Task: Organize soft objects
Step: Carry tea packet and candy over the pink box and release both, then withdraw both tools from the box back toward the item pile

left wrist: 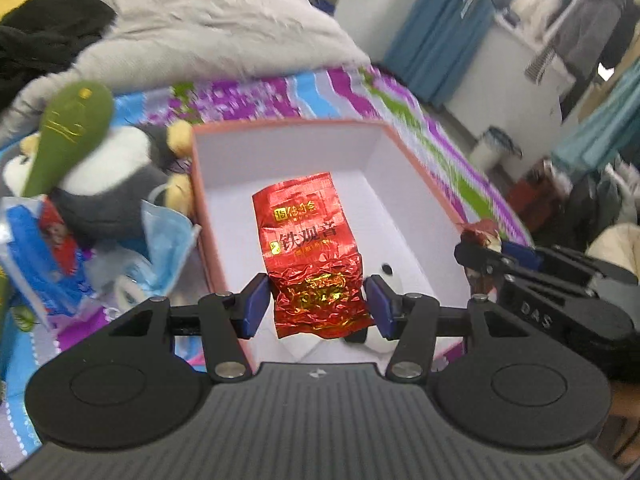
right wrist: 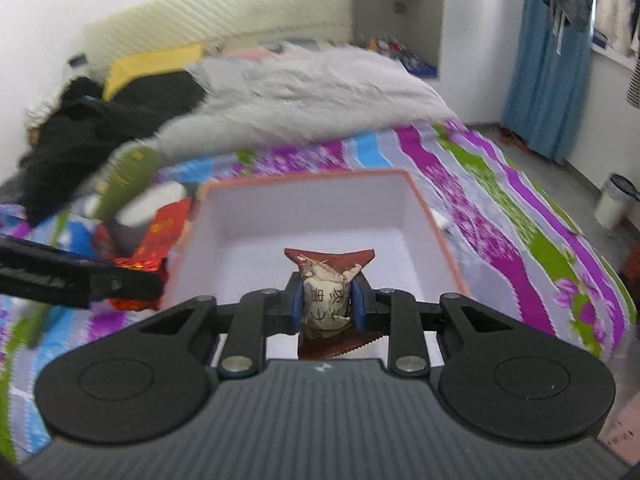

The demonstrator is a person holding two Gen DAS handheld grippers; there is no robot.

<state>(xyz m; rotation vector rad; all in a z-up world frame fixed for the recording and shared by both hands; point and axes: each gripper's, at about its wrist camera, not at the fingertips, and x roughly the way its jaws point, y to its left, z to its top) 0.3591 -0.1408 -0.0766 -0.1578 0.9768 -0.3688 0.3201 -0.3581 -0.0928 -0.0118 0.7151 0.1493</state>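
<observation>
left gripper [left wrist: 318, 306] clamped on red foil tea packet [left wrist: 314, 248], over the open white-lined box [left wrist: 280, 152]. right gripper [right wrist: 326, 306] pinching a small brown-and-cream snack pouch [right wrist: 326, 292] above the same box. best to release low, one at a time. something pale sits under the packet, unclear. beyond: face mask [left wrist: 164, 232], plush penguin [left wrist: 116, 184], grey blanket [left wrist: 224, 28].

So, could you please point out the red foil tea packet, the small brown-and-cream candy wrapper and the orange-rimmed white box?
Red foil tea packet [left wrist: 308, 236], left wrist view, printed front.
Brown-and-cream candy wrapper [right wrist: 325, 304], right wrist view, cream middle.
Orange-rimmed white box [left wrist: 280, 152], left wrist view, inner far wall.
</observation>
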